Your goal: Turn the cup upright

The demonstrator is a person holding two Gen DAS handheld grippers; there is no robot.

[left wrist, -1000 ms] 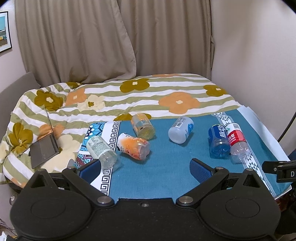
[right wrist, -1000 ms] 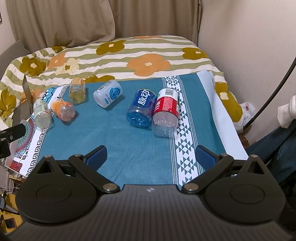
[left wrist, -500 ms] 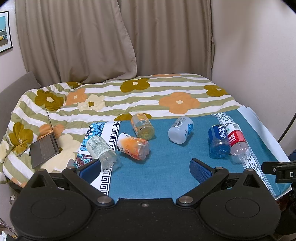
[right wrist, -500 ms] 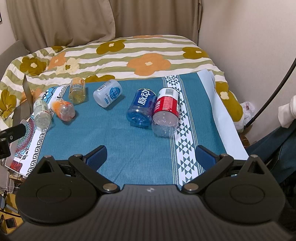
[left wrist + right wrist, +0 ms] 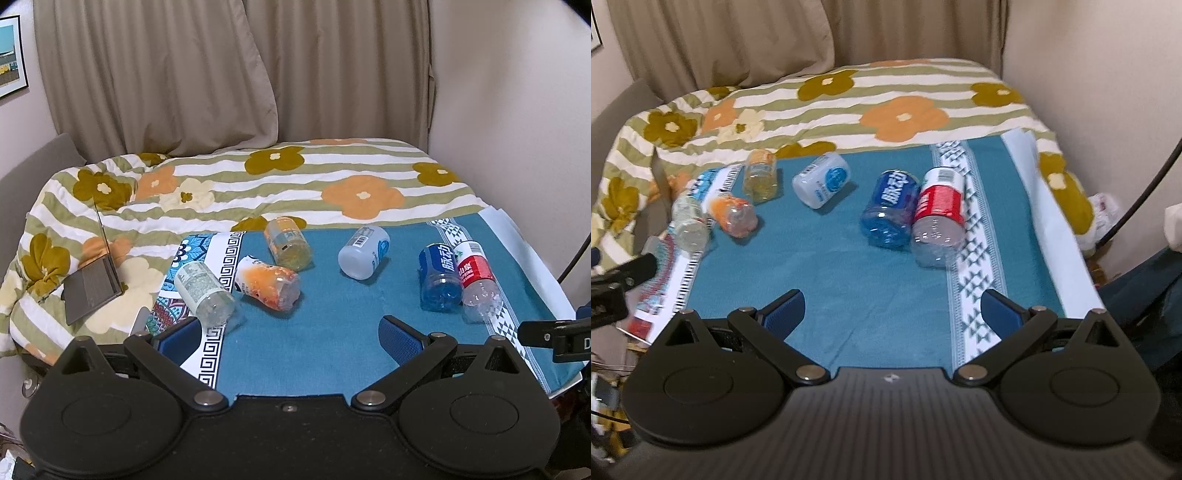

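1. Both grippers empty, fingers wide apart: left gripper point(image 5: 288, 332) and right gripper point(image 5: 892, 312) hover at the near edge of the teal cloth point(image 5: 332, 325), well short of all the cups.
2. Six cups on their sides. Left to right: clear cup point(image 5: 204, 291), orange cup point(image 5: 267, 282), yellow cup point(image 5: 288, 243), white cup point(image 5: 364, 251), blue cup point(image 5: 439, 277), red cup point(image 5: 476, 275).
3. Step in hand looks like the approach; nothing gripped. Right view is blurred.
4. Likely first target for the right gripper: red cup point(image 5: 938, 214), nearest it, touching blue cup point(image 5: 892, 208).
5. Do it well: straddle the body across its width, close at mid-body, lift clear of the blue neighbour before rotating, and set it down base first on flat cloth.
6. Red cup axis lies flat, running away from the camera. One round end faces the gripper, the other points at the quilt point(image 5: 849, 107); cannot tell which end is open.
7. Thin plastic, so squeeze lightly or it may crush or pop out.
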